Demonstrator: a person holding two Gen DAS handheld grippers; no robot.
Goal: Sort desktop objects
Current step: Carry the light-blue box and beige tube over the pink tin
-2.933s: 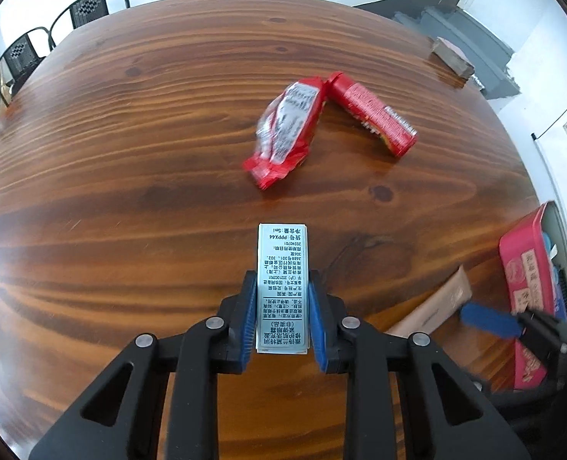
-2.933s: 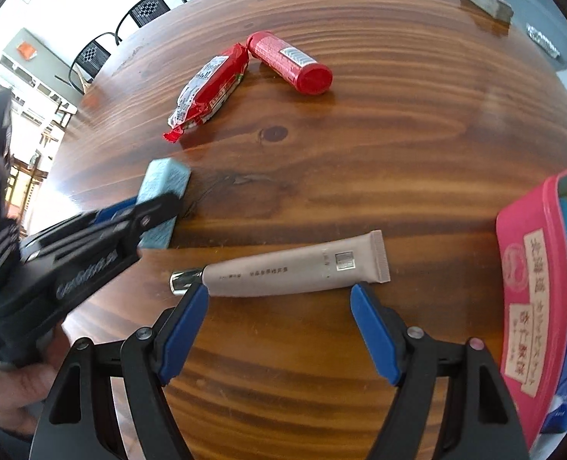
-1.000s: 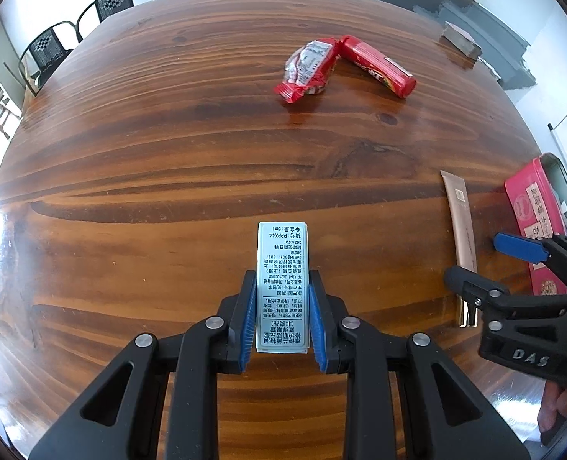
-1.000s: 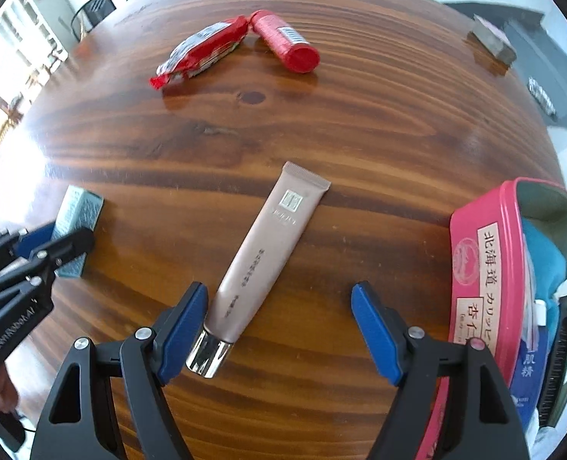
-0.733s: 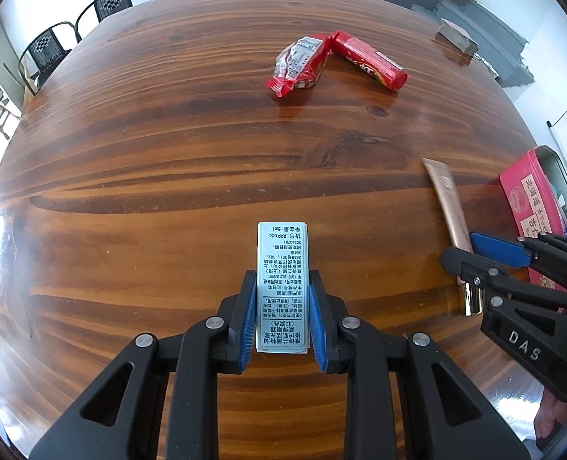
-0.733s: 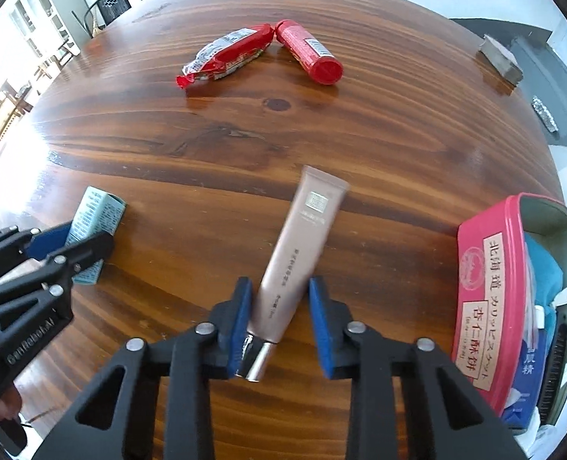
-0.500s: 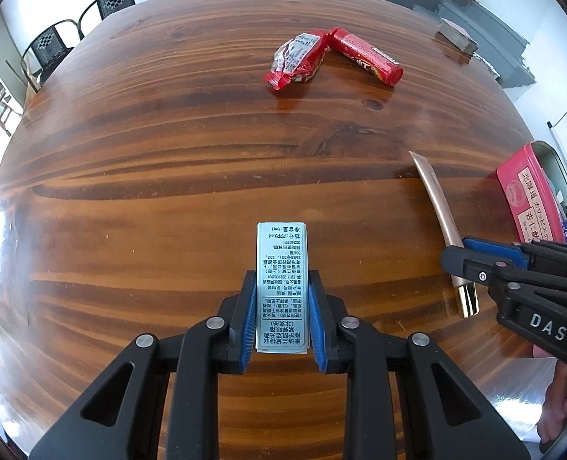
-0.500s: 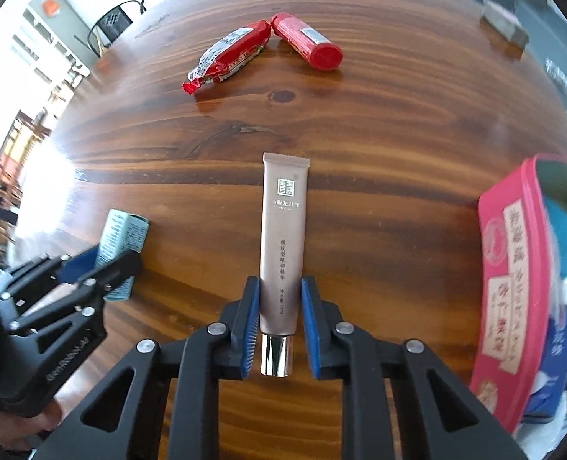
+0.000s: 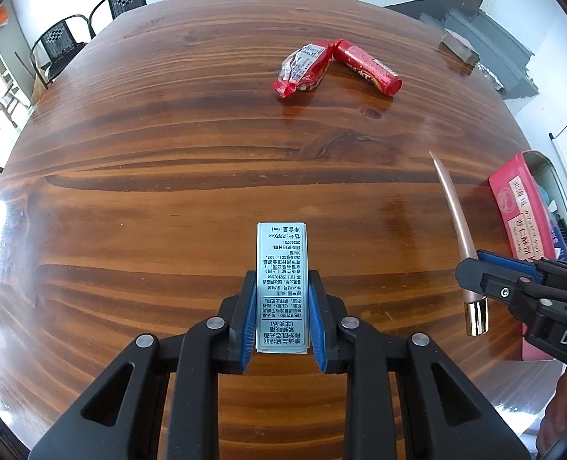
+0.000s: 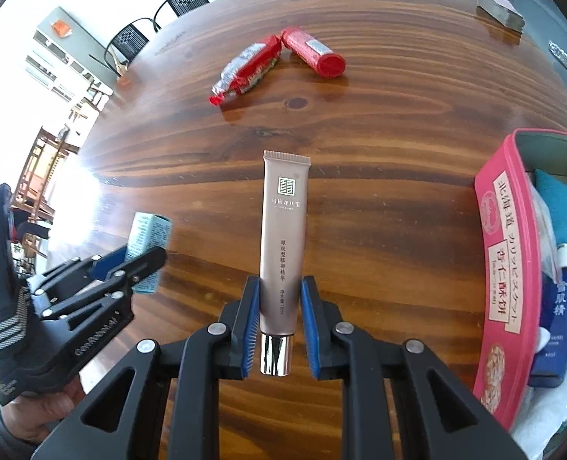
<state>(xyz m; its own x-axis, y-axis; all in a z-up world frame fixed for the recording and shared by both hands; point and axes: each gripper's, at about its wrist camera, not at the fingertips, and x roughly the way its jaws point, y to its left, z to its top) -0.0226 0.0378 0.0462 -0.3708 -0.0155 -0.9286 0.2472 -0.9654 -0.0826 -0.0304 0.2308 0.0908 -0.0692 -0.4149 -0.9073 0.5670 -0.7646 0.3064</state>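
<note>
My left gripper (image 9: 281,287) is shut on a small pale blue box (image 9: 281,264) with printed text, held above the wooden table (image 9: 168,153). My right gripper (image 10: 280,291) is shut on a rose-gold cosmetic tube (image 10: 283,230) just above its shiny cap, and the tube is lifted off the table. In the left wrist view that tube (image 9: 458,222) hangs at the right, clamped by the right gripper (image 9: 475,268). The right wrist view shows the blue box (image 10: 147,237) in the left gripper (image 10: 145,257) at the left.
A red snack packet (image 9: 302,69) and a red cylinder (image 9: 367,67) lie together at the far side. A pink tin (image 10: 502,268) holding blue items stands at the right edge. A grey block (image 9: 459,48) sits at the far right. Black chairs (image 9: 92,23) stand beyond the table.
My right gripper closed on the tube, which was lying slanted on the table, and raised it so it points straight ahead. The left gripper kept still with the box.
</note>
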